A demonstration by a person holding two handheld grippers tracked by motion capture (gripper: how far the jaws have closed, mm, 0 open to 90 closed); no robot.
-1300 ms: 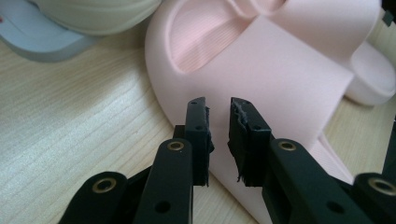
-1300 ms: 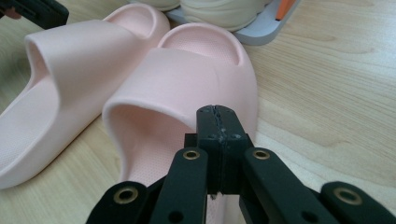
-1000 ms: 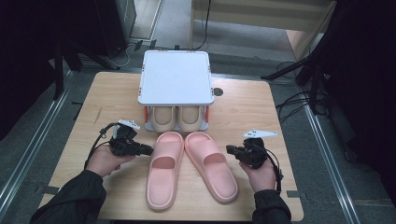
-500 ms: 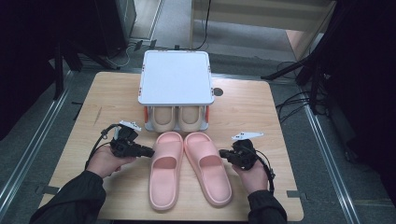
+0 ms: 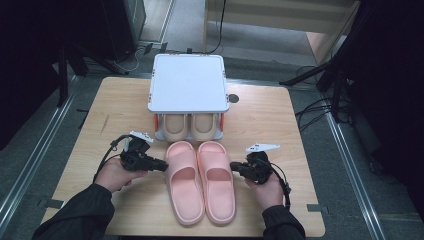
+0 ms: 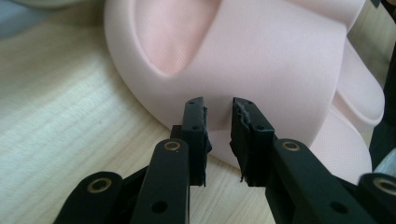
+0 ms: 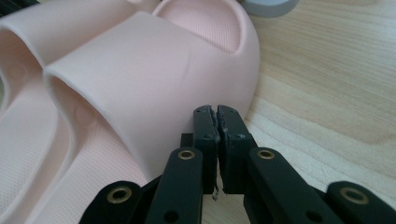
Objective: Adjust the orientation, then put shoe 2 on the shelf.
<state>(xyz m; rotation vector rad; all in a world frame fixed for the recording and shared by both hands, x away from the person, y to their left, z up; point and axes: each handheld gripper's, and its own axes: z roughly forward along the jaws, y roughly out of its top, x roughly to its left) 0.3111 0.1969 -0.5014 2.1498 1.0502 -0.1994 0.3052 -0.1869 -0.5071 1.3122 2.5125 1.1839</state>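
While the high view laid out the whole wooden surface (image 5: 260, 120), the two gripper views gave the close detail at the jaws. From above, a pair of pink slippers (image 5: 202, 180) lay side by side at the near middle, toes pointing away from the person. The left gripper (image 5: 162, 165) lay level against the outer side of the left slipper (image 5: 184, 182), and the right gripper (image 5: 234, 168) sat level against the outer side of the right slipper (image 5: 216, 180). Each was held in a hand, the left hand (image 5: 114, 174) and the right hand (image 5: 267, 189), with dark sleeves coming in from the bottom edge.

The left gripper view showed what the overhead could not: the left gripper's jaws stood a narrow gap apart, holding nothing, their tips right at the curved pink wall of the strap just ahead. The right gripper view showed the right gripper's jaws pressed together with no gap, nothing between them, their tips at the base of the strap, bare wood off to one side.

Beyond both sets of jaws, past the slipper toes, the high view showed a low rack (image 5: 188, 90) with a white flat top. Under that top, in its open front, sat two beige slippers (image 5: 189, 126) side by side, their rounded ends facing the person.
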